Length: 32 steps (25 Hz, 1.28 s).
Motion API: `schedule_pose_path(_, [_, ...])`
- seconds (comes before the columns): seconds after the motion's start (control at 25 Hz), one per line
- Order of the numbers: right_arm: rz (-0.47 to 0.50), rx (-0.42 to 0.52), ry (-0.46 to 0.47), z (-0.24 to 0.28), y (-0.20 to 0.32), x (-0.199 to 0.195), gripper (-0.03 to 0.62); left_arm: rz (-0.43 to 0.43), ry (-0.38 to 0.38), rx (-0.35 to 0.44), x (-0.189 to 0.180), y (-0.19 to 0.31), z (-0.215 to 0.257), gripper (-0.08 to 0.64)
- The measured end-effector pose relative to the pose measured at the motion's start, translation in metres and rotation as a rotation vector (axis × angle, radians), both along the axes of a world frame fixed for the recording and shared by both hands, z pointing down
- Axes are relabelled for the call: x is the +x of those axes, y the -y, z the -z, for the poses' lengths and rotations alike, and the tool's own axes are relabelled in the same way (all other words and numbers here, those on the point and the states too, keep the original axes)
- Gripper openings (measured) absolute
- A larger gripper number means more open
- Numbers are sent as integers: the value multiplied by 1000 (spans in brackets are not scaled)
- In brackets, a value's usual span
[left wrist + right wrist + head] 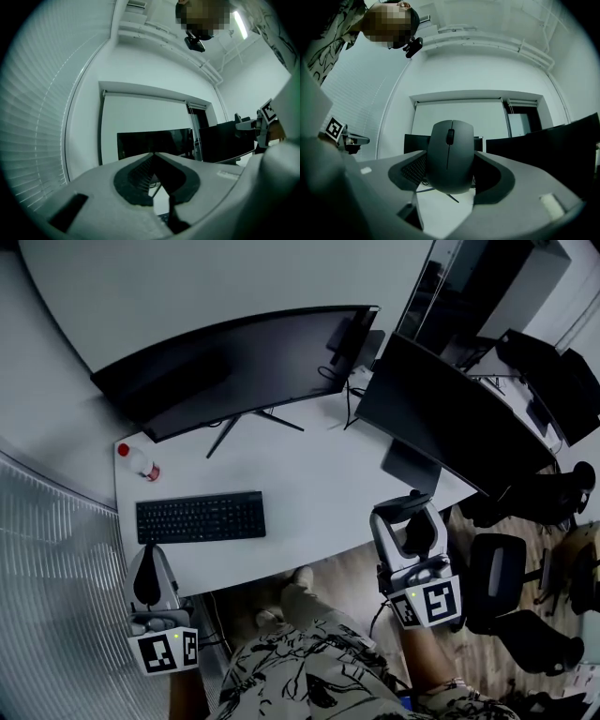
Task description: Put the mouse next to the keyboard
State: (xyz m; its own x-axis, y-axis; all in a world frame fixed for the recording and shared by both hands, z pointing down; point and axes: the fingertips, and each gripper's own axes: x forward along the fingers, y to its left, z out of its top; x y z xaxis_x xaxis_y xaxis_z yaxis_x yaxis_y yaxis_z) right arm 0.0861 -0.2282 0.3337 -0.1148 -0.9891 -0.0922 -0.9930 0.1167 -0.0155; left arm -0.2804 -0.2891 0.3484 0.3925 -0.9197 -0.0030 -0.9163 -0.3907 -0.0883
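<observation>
Right gripper view shows my right tongs (449, 159) pinching the mouse (450, 150) from both sides. The mouse is smooth, round and dark grey, with a little wheel on top. Head view shows it near the front edge of the flat white table (309, 484), well apart from the long black keyboard (201, 517), off to its right. My left tongs (153, 157) are squeezed together with nothing in them. They are smooth and grey, with dark ribbed pads (139, 176) inside.

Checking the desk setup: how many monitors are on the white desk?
2: a curved monitor behind the keyboard, and a second monitor to its right. More may be hidden further right.
</observation>
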Motion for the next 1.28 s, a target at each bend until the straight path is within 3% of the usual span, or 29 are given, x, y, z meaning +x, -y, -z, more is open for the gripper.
schedule_pose_path(0.24, [41,12,54,-5,47,16,304,16,8,8,25,40,6,-3])
schedule_pose_path(0.56, [79,-120,29,-52,97,10,304,27,12,-25,32,71,-1,-3])
schedule_pose_path(0.92, [90,-384,-46,-142,131,-30,304,-78,6,-68,32,105,-17,-3])
schedule_pose_path(1.08, [116,-451,-63,-183,147,-52,304,-82,4,-99,21,119,-30,-2])
schedule_pose_path(1.28, [167,-622,-68,-247,147,-77,304,-86,8,-134,11,128,-44,-3])
